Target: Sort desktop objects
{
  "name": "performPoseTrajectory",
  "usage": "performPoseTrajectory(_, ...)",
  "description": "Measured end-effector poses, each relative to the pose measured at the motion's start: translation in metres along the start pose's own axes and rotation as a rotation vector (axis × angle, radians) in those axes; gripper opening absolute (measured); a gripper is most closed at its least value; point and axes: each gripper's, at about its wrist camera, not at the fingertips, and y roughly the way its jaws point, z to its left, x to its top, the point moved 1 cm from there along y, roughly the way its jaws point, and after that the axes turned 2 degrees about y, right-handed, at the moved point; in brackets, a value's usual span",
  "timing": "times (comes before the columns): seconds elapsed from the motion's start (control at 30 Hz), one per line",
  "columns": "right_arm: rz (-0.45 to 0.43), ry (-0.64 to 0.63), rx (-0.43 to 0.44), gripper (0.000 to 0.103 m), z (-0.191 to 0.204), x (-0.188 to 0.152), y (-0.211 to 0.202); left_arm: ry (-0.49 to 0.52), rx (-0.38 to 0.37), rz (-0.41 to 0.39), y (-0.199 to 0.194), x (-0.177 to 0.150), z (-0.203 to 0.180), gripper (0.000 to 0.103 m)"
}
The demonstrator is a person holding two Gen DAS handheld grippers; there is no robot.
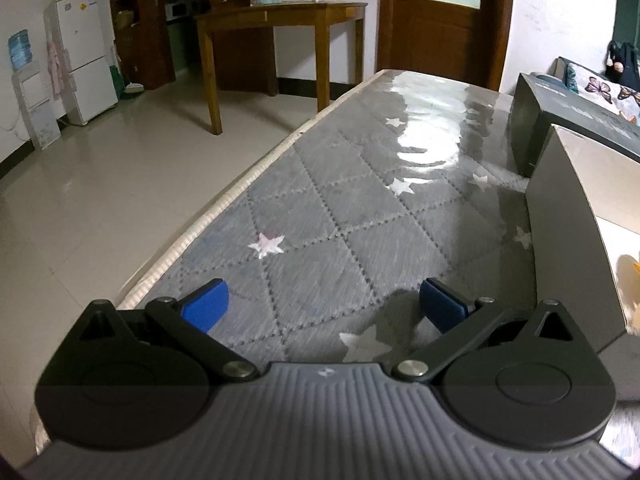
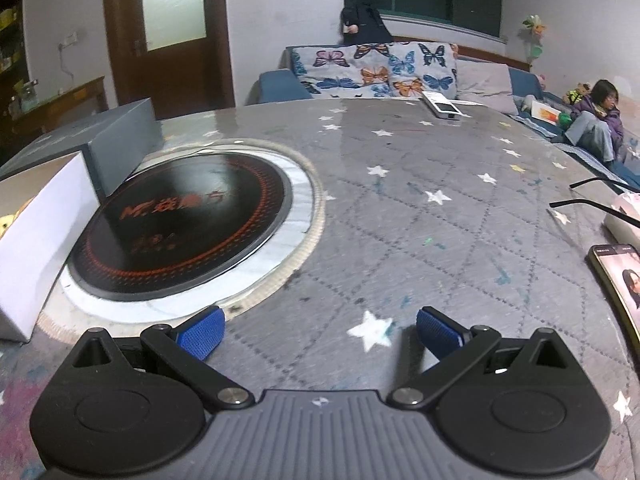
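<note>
Both tongs (image 1: 325, 307) (image 2: 320, 332) wide apart, empty

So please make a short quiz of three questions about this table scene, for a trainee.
1. True or false: the right tongs are shut on the phone.
2. What is set into the table left of the right tongs? A) a black round cooktop B) a sink C) a tray
3. Fill in: the left tongs are ___ and hold nothing.

Key: 1 false; 2 A; 3 open.
</note>
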Motion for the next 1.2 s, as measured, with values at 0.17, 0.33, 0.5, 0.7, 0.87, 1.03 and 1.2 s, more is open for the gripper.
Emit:
performPoseTrajectory(0.17, -0.006, 0.012, -0.015, 0.103, -0.006, 0.003, 0.005, -0.028, 0.026, -0.006, 0.005, 0.003, -0.002, 0.103)
performPoseTrajectory(0.33, -0.011, 0.015, -0.025, 0.103, -0.008, 0.005, 0.008, -0.071, 0.070, -0.014, 0.006, 0.004, -0.005, 0.103)
performPoseTrajectory(0.5, -0.016, 0.020, -0.037, 0.103, -0.011, 0.007, 0.011, -0.111, 0.115, -0.022, 0.007, 0.005, -0.008, 0.103)
performPoseTrajectory(0.7, -0.021, 0.030, -0.053, 0.103, -0.014, 0.010, 0.015, -0.157, 0.169, -0.037, 0.007, 0.005, -0.010, 0.103)
performPoseTrajectory(0.87, -0.027, 0.040, -0.067, 0.103, -0.016, 0.012, 0.019, -0.194, 0.208, -0.037, 0.006, 0.006, -0.011, 0.103)
performPoseTrajectory(1.03, -0.030, 0.051, -0.076, 0.103, -0.019, 0.016, 0.024, -0.228, 0.248, -0.036, 0.004, 0.006, -0.012, 0.103)
performPoseTrajectory(1.2, -0.032, 0.057, -0.082, 0.103, -0.021, 0.019, 0.029, -0.247, 0.269, -0.036, 0.002, 0.006, -0.013, 0.103)
